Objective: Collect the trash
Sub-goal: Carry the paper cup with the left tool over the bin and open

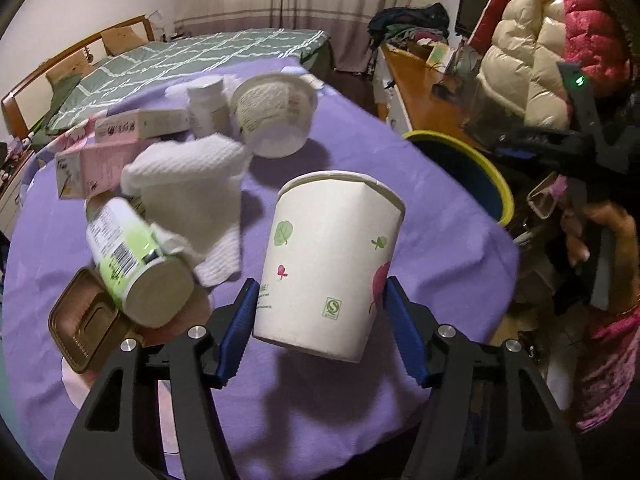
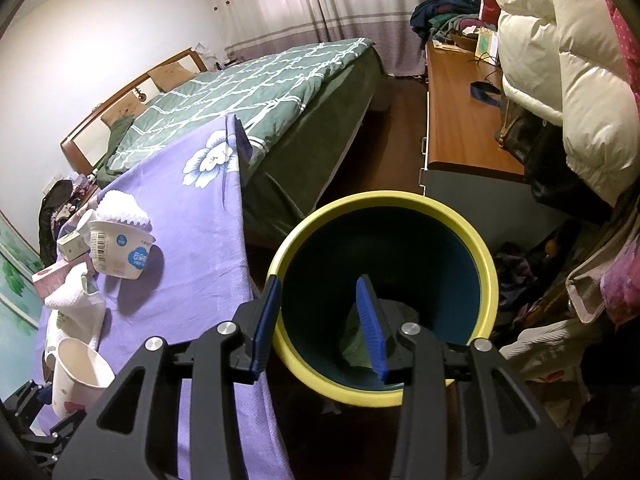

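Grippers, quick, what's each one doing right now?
Left gripper: shut on the white floral paper cup.
Right gripper: open, empty, over the yellow-rimmed bin.

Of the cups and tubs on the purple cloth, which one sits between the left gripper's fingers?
The paper cup with leaf prints, between the left gripper pads; the yogurt tub lies farther back.

Each tool had matte black forked arms with silver round screws and ribbed blue pads: left tool (image 1: 318,328), right tool (image 2: 320,324). The right tool's body carried a small green light. The person's sleeve (image 1: 608,364) was mottled pink knit.
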